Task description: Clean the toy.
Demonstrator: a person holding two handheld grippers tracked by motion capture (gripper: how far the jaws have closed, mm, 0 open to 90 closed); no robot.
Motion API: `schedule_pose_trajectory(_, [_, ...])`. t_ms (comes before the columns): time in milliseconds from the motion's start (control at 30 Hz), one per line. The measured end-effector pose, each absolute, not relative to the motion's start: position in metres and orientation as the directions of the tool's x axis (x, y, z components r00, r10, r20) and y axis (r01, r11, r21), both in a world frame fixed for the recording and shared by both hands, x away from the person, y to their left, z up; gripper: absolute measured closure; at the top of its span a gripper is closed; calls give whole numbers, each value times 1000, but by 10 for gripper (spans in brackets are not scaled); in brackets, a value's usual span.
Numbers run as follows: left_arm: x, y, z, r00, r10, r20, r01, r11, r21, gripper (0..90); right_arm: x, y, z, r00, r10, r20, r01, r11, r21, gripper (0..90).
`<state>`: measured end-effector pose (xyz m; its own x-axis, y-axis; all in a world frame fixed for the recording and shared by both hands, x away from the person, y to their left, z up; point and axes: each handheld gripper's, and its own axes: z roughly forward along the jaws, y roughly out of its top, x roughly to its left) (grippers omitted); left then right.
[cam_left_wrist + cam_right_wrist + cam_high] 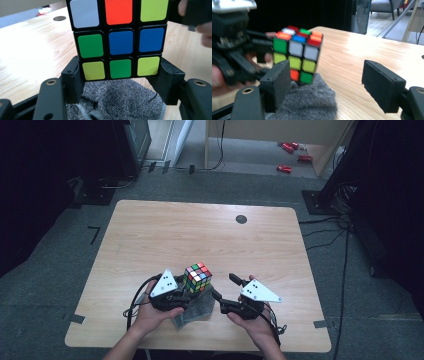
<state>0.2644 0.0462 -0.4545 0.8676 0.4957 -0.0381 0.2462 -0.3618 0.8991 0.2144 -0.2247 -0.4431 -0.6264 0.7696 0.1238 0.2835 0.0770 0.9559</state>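
Observation:
A scrambled Rubik's cube (198, 277) (120, 42) (297, 57) stands just above a crumpled grey cloth (197, 312) (120, 100) (312, 102) near the table's front edge. My left gripper (192, 290) (122, 82) is shut on the cube, its pads pressing the two sides of the bottom layer. My right gripper (224, 286) (329, 85) is open just right of the cube, with nothing between its jaws. In the right gripper view the cube sits beyond its left jaw, and the left hand and its gripper show behind the cube.
The wooden table (200, 235) has a small black round spot (241, 219) (59, 18) near its far edge. Red objects (290, 157) lie on the floor beyond the table, and cables run along the floor at the right.

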Motion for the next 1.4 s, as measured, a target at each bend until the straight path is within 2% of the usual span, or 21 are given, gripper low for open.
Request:
schedule_pose_trajectory(167, [270, 56, -451, 886, 462, -53, 253, -382, 889, 347, 216, -224, -452, -653, 752, 90, 267, 118, 956, 258])
schedule_pose_trajectory(367, [274, 69, -450, 878, 475, -60, 263, -375, 889, 346, 219, -219, -462, -636, 766, 95, 302, 133, 944, 271])
schedule_pose_trajectory(633, [279, 84, -447, 847, 525, -82, 291, -328, 899, 346, 225, -176, -477, -638, 763, 100, 368, 189, 910, 240])
schedule_pose_trajectory(867, [278, 83, -447, 850, 522, -69, 280, -338, 898, 346, 231, -143, -503, -659, 752, 16, 433, 362, 825, 262])
schedule_pose_trajectory(967, [278, 83, -447, 852, 519, -73, 282, -336, 899, 347, 234, -142, -512, -653, 757, -15, 459, 411, 787, 321])
schedule_pose_trajectory(1100, [278, 84, -446, 849, 523, -74, 282, -330, 901, 347, 236, -147, -517, -653, 757, -31, 473, 440, 763, 448])
schedule_pose_trajectory(1300, [278, 84, -447, 848, 526, -66, 282, -342, 896, 347, 239, -160, -514, -637, 770, -43, 485, 443, 754, 720])
schedule_pose_trajectory(1400, [278, 86, -446, 846, 529, -70, 284, -337, 898, 347, 240, -177, -509, -628, 777, -44, 493, 442, 749, 766])
